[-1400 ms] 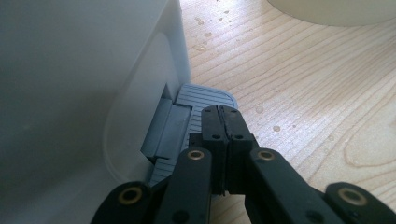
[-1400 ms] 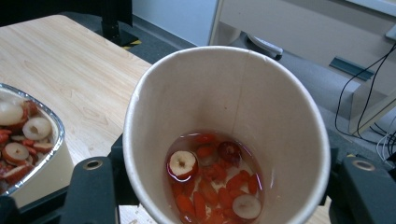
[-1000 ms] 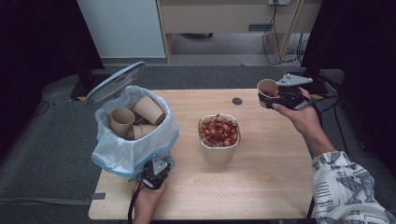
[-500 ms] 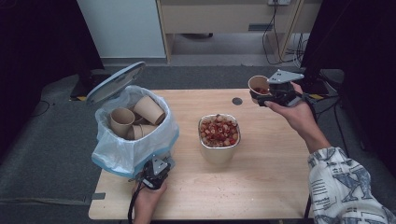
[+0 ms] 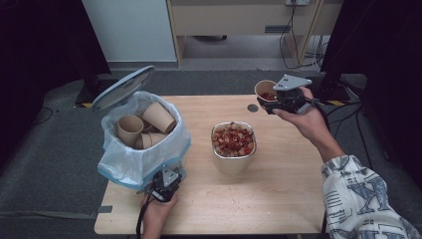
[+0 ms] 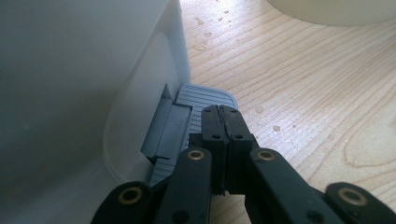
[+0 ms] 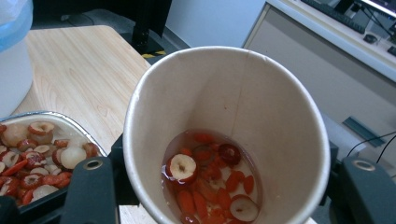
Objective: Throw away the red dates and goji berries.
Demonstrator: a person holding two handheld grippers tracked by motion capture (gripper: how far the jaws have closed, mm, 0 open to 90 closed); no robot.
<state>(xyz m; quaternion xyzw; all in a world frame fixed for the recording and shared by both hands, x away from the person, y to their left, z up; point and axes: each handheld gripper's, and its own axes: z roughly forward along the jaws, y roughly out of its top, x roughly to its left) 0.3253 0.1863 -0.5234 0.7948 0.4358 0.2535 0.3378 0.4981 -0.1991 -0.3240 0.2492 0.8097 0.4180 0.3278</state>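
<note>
My right gripper point(image 5: 276, 101) is shut on a brown paper cup point(image 5: 265, 90) and holds it in the air over the table's far right part. The cup point(image 7: 261, 107) is tilted toward the camera, with red fruit slices and a little liquid at its bottom. A metal bowl point(image 5: 233, 164) heaped with the same fruit stands mid-table. My left gripper point(image 5: 164, 185) is shut with nothing between its jaws. Its tips point(image 6: 221, 111) rest on the grey foot pedal point(image 6: 205, 95) of the white bin point(image 5: 144, 152).
The bin's lid point(image 5: 123, 88) stands open, and several used paper cups point(image 5: 130, 128) lie inside its plastic liner. A small dark disc point(image 5: 253, 107) lies on the table near the far edge. Water drops dot the wood point(image 6: 280, 70) beside the pedal.
My right hand has carried the cup leftward, from beyond the table's right edge to over the table, and a little higher. The left gripper has stayed on the pedal.
</note>
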